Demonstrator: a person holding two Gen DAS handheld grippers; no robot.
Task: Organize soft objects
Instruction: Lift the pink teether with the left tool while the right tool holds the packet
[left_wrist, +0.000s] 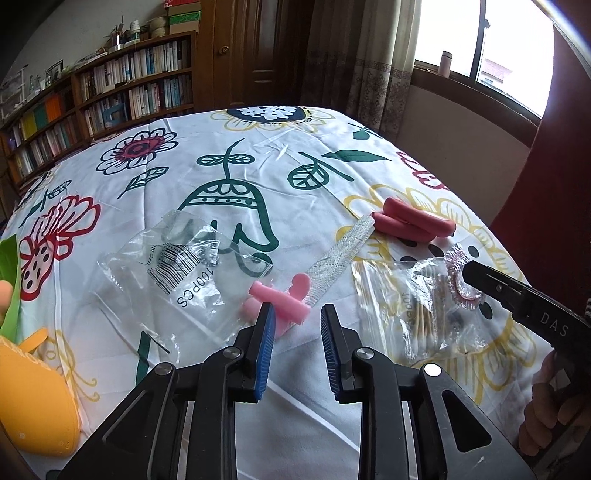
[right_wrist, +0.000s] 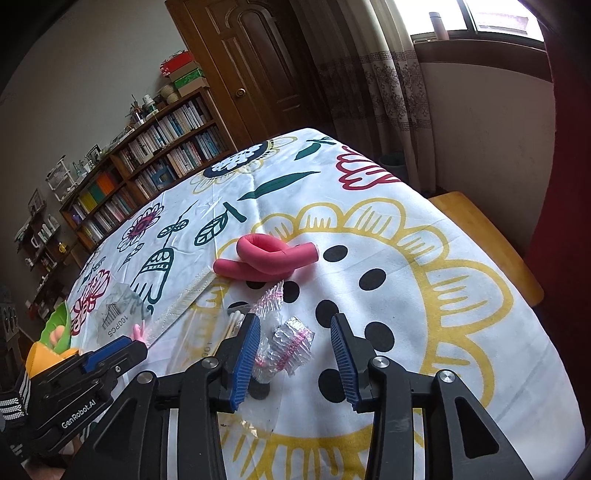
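My left gripper (left_wrist: 297, 309) is open and low over the flowered bedspread (left_wrist: 229, 155). A pale pink foam piece (left_wrist: 291, 291) lies just past its fingertips, touching the left one. A bent red foam roller (left_wrist: 413, 221) (right_wrist: 266, 258) lies farther off to the right. My right gripper (right_wrist: 295, 322) is open, and a crumpled clear plastic cap with pink trim (right_wrist: 290, 343) (left_wrist: 461, 278) lies between its fingers on the cloth. In the left wrist view, the right gripper (left_wrist: 468, 272) reaches that cap from the right. The left gripper (right_wrist: 122, 350) appears at lower left in the right wrist view.
An empty clear bag with a barcode (left_wrist: 184, 266), a white mesh strip (left_wrist: 340, 251) and a bag of cotton swabs (left_wrist: 402, 317) lie among the foam pieces. A yellow object (left_wrist: 33, 387) sits at lower left. A wooden stool (right_wrist: 487, 240) stands beside the bed; a bookshelf (left_wrist: 110, 92) is behind.
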